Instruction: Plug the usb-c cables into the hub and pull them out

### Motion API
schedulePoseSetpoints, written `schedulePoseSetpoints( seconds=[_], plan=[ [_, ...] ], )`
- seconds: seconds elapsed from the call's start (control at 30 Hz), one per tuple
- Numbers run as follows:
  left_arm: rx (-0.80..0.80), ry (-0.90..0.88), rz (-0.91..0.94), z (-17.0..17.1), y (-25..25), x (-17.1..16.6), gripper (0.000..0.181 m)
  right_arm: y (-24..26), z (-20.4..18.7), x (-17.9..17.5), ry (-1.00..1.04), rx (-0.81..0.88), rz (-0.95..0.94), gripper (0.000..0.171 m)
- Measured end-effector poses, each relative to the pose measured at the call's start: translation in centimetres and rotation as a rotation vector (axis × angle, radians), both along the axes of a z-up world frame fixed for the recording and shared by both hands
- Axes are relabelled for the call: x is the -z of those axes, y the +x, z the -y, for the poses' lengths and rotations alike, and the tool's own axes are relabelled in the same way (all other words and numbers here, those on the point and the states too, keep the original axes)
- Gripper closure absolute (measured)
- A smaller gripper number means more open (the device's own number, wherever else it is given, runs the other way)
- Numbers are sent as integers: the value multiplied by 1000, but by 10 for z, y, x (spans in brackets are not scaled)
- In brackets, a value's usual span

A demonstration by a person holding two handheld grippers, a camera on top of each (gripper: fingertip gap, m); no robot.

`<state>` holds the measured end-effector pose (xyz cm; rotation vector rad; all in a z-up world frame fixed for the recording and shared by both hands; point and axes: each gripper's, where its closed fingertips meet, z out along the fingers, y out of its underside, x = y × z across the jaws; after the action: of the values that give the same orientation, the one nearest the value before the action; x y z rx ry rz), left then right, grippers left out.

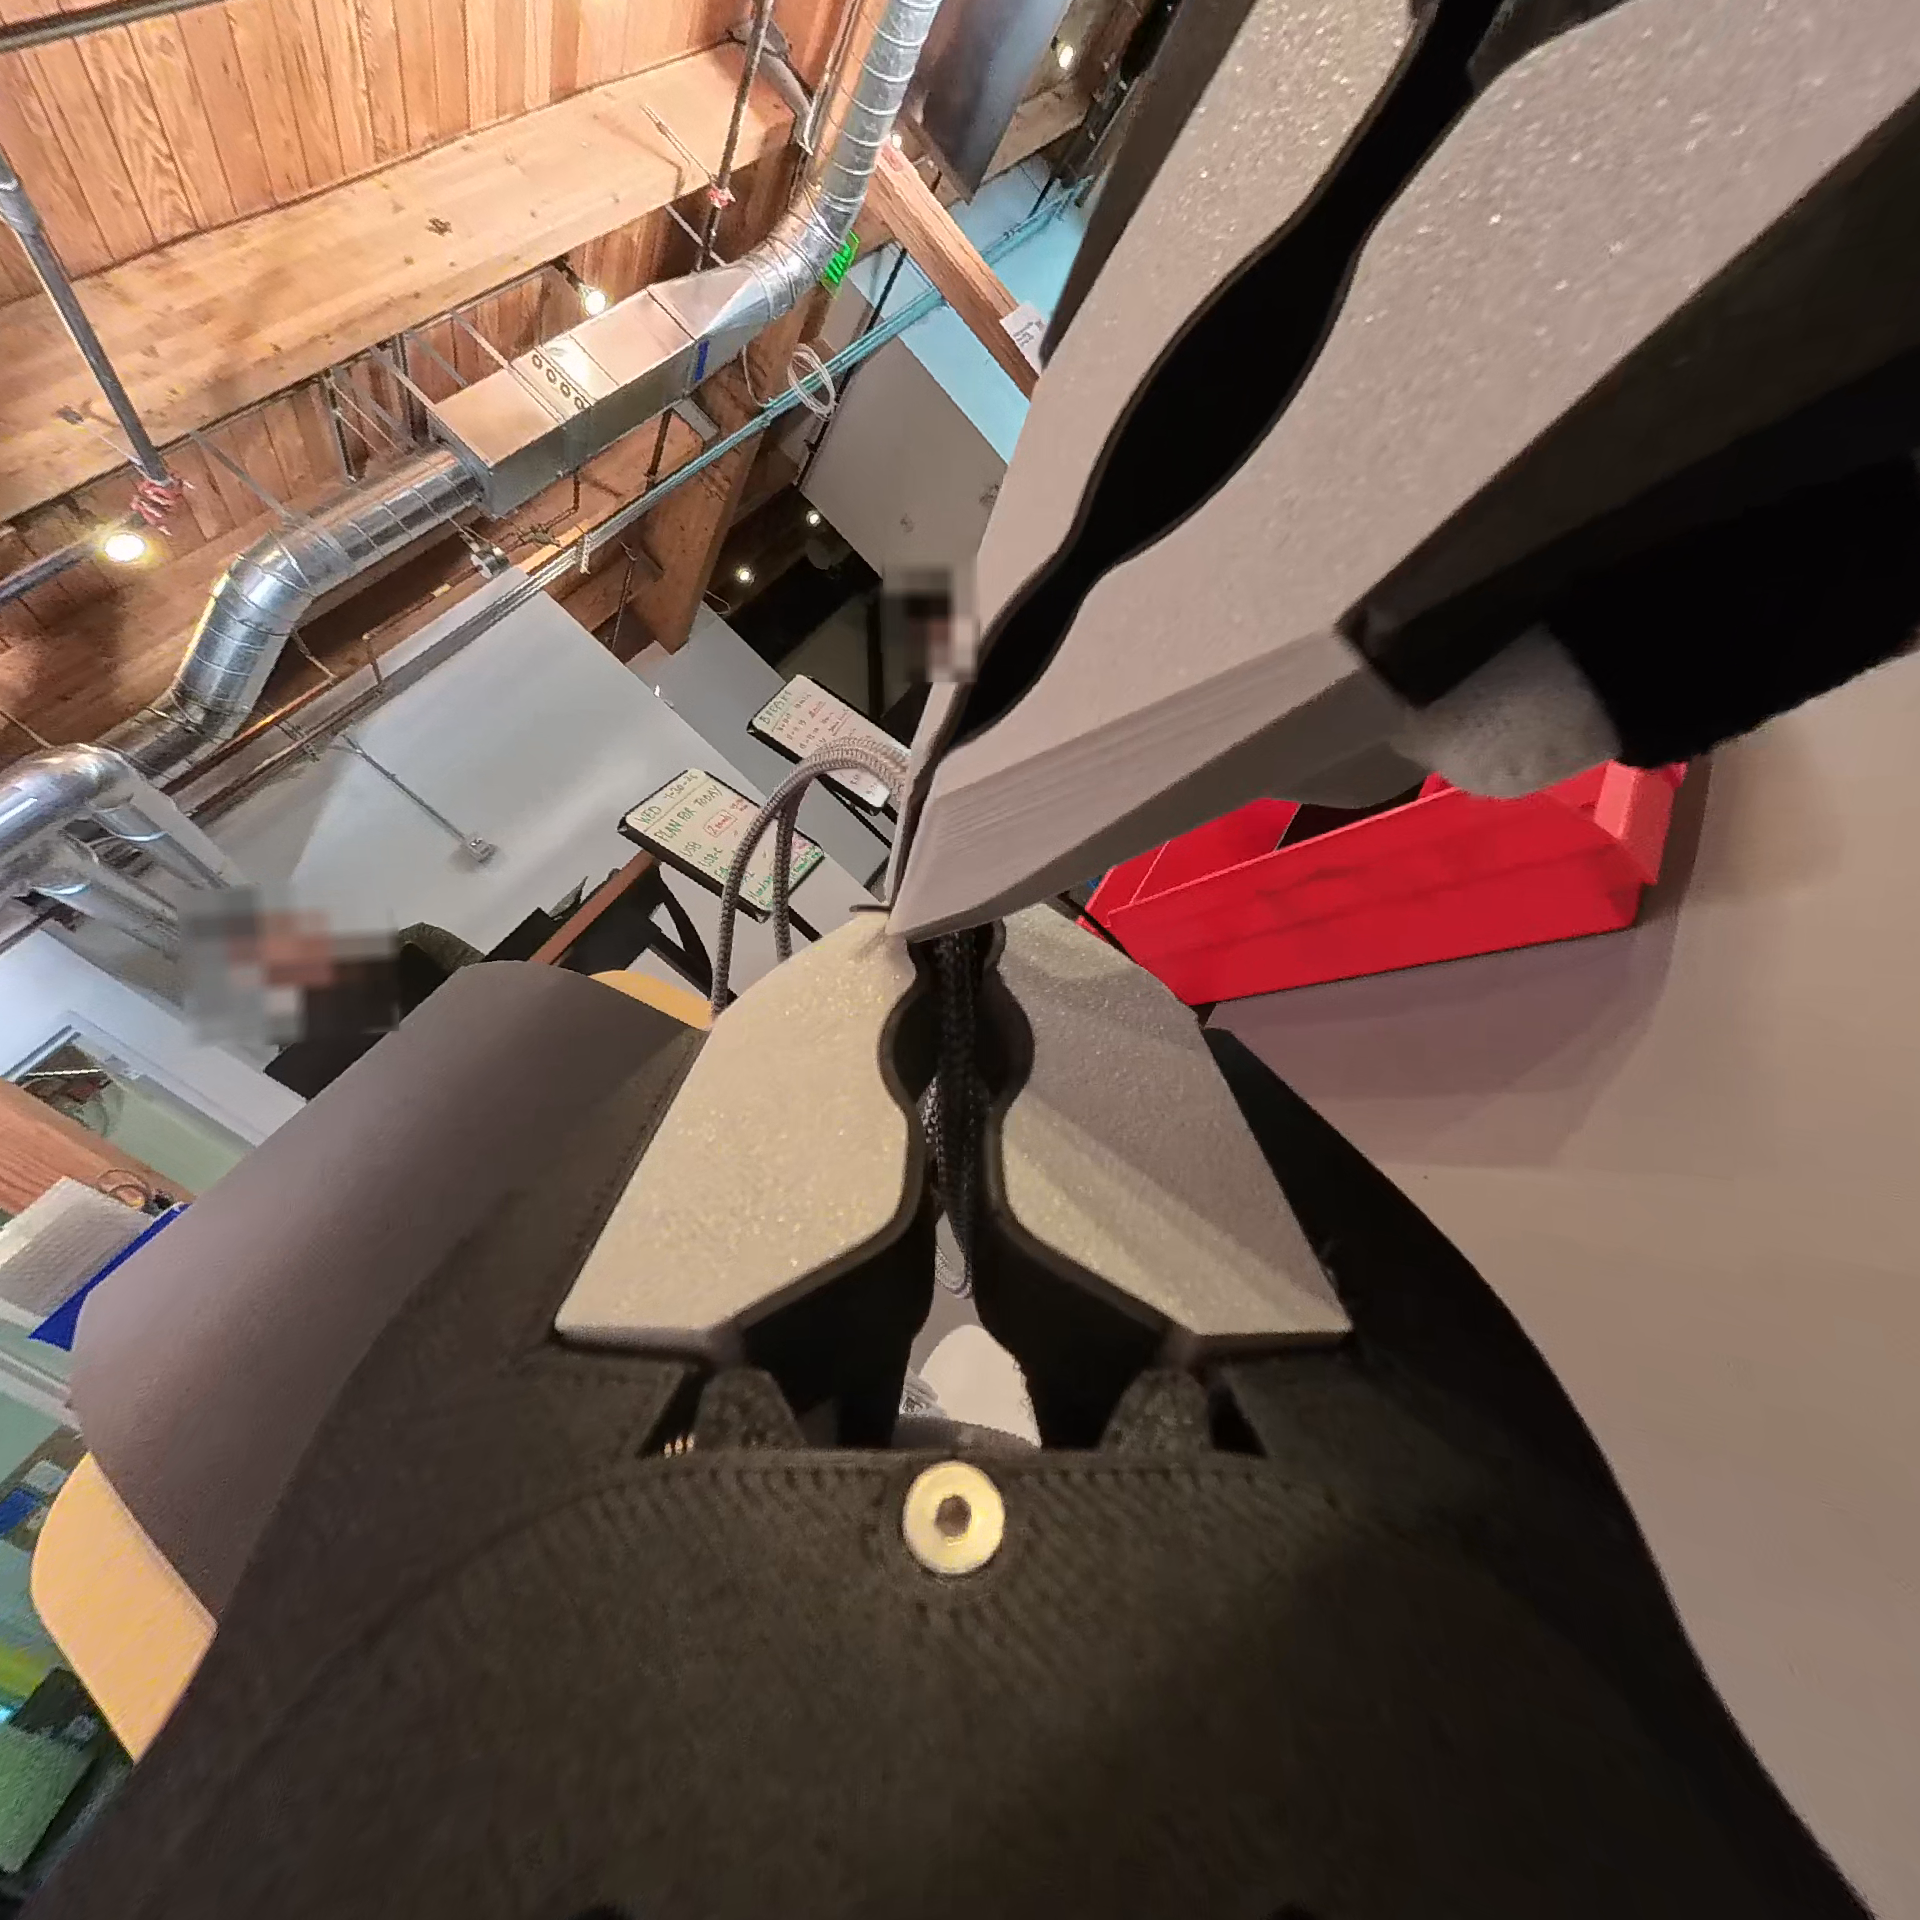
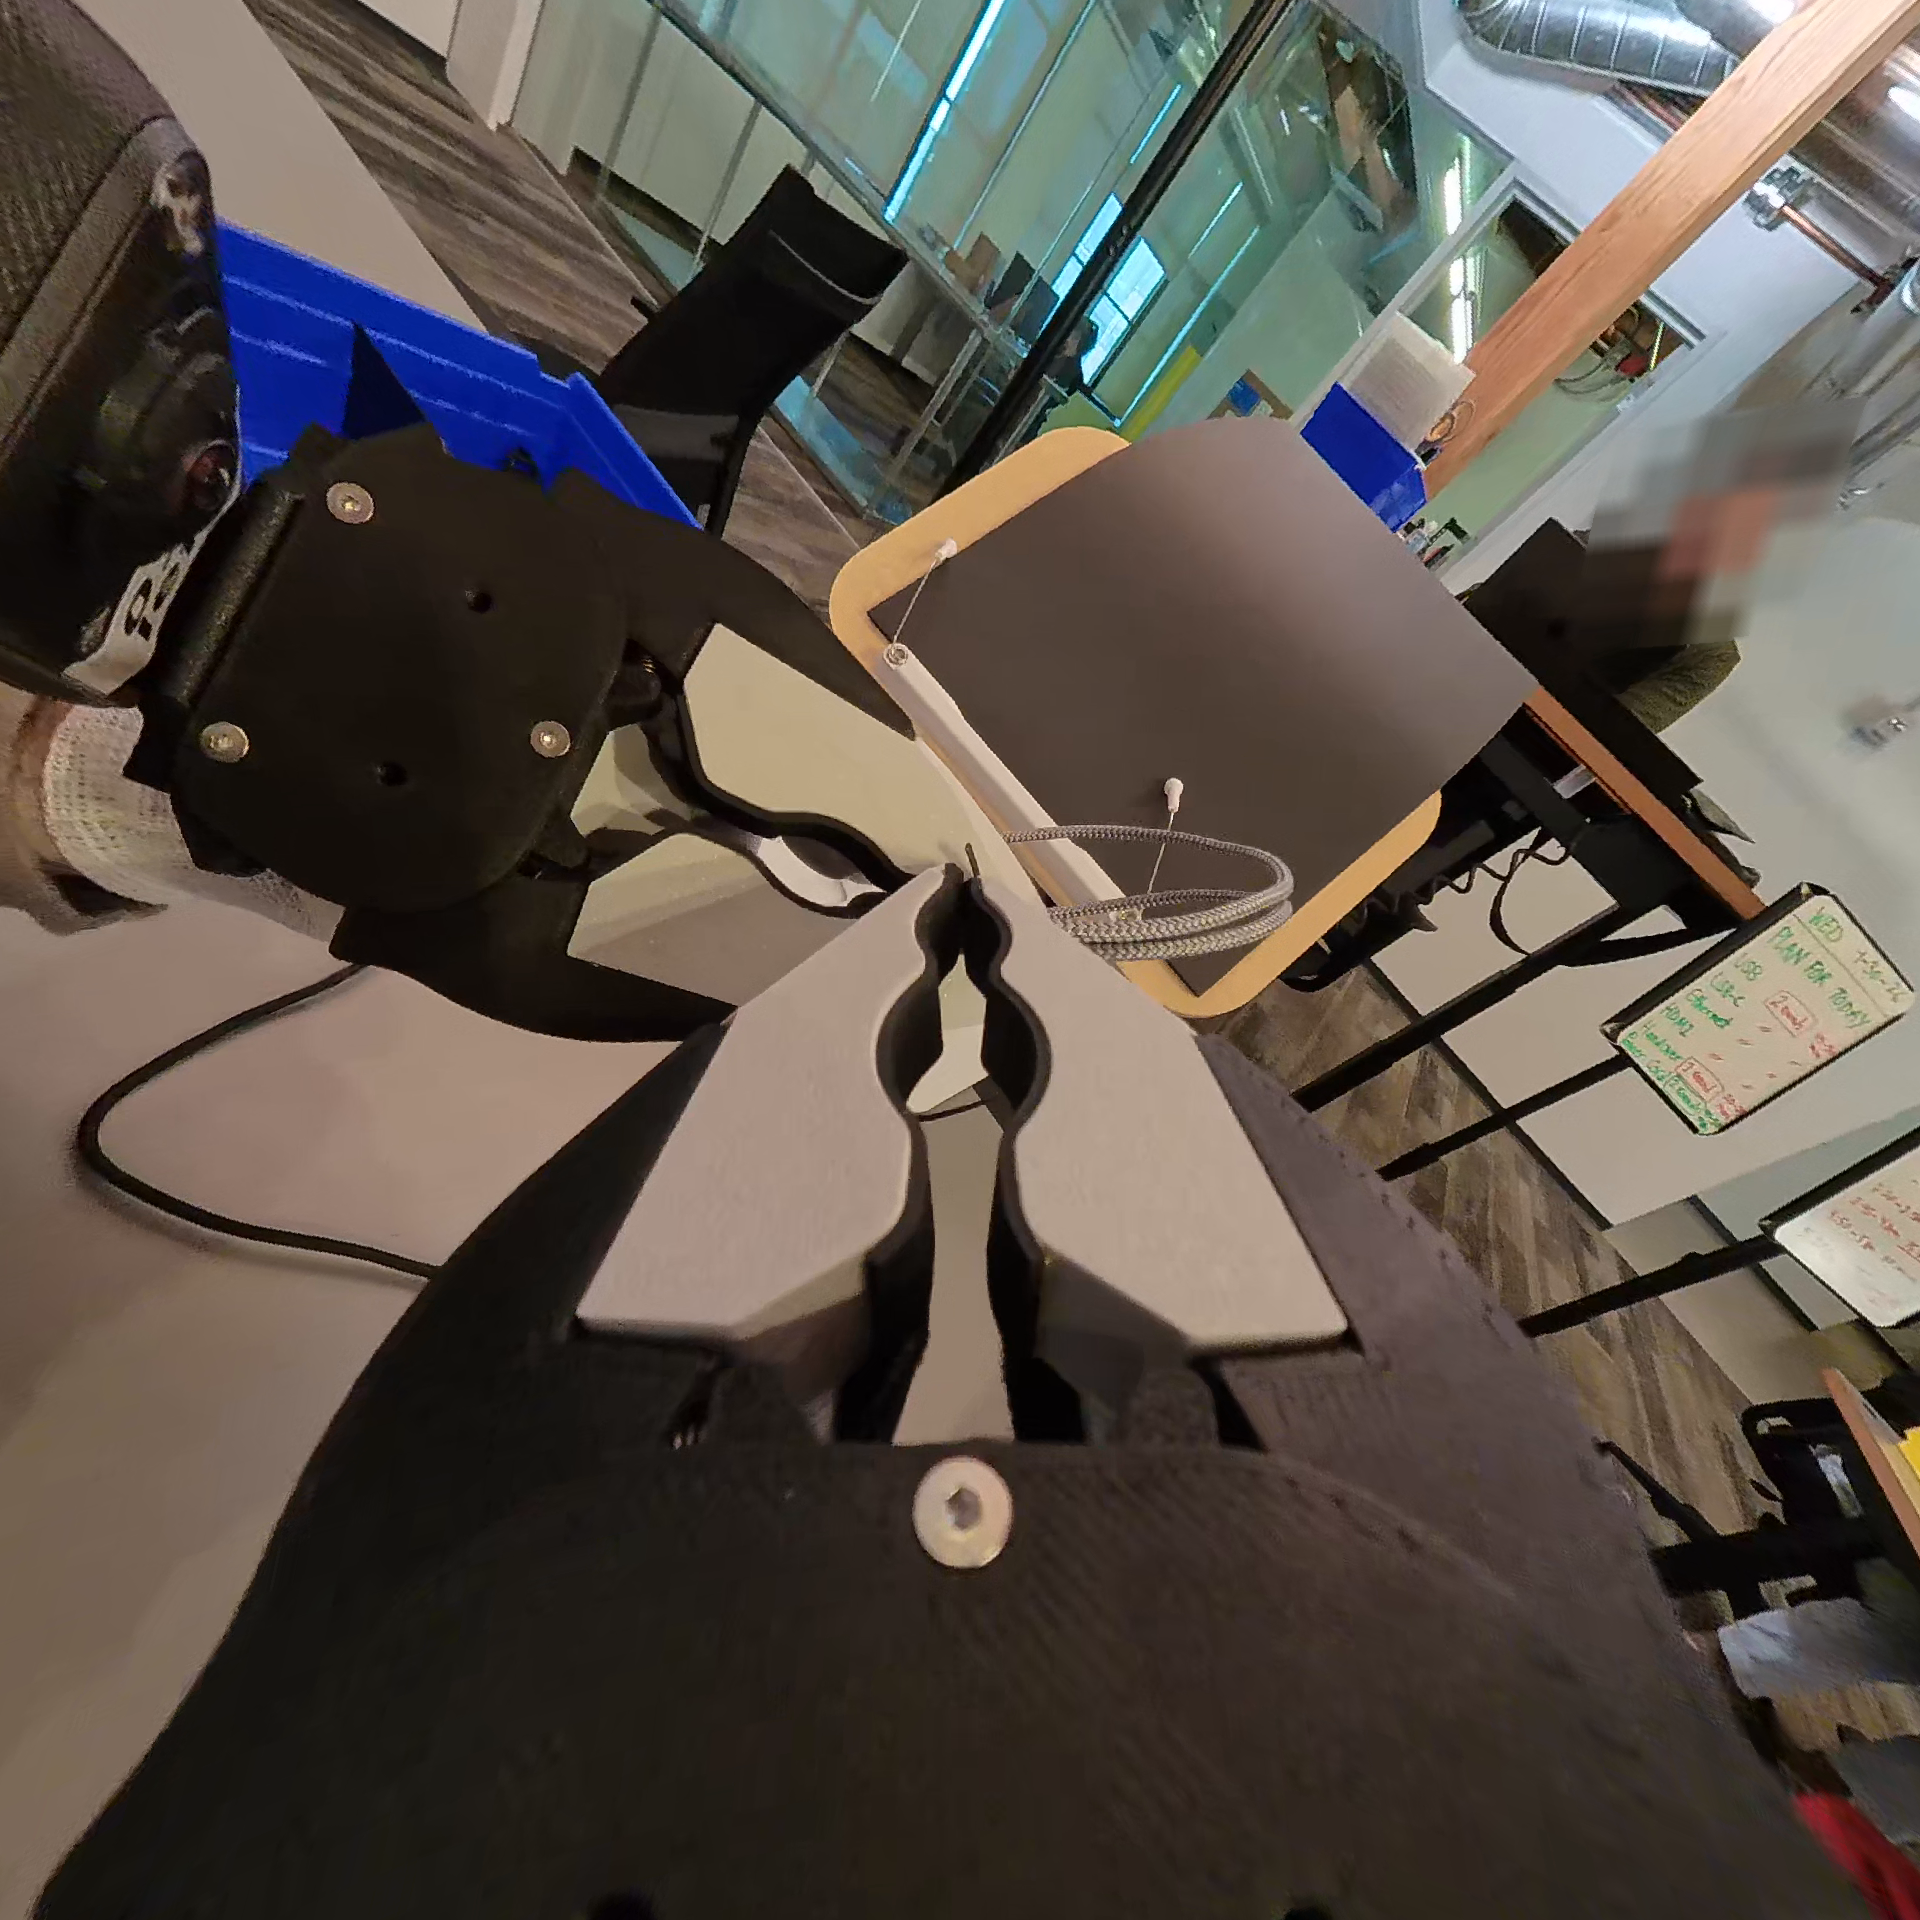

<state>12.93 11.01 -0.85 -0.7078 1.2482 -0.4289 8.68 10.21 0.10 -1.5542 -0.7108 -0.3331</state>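
Above the grey worktop (image 2: 156, 1039), left tongs (image 1: 951, 940) are clamped on a braided cable (image 1: 951, 1101), right tongs (image 2: 961, 883) pinched together tip to tip with them; cable loop (image 2: 1174, 904) hangs just beyond.

Left tongs (image 1: 951, 940) are pinched together, tips tilted upward. Right tongs (image 2: 961, 883) are pinched together too, tips meeting the left tongs' tips. A gloved hand (image 2: 62, 821) grips the left handle.

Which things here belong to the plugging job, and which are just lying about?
Job: braided cable; left gripper shut on it; right gripper shut; hub not in view.
Lying about: red bin; blue bin; thin black cord; whiteboard.
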Motion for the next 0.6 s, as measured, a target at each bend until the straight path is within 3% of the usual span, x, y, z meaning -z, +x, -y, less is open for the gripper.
schedulePoseSetpoints(
  seconds=[0.1,0.3,0.6],
  plan=[
    [10,0,12,3,0,-2,180,0,3,-3,25,17,44,171],
    [17,-14,31,2,-2,-6,179,-5,11,-11,39,-4,53,155],
    [16,8,41,6,-4,-9,179,-4,3,-11,-14,-45,-18,170]
  ],
)
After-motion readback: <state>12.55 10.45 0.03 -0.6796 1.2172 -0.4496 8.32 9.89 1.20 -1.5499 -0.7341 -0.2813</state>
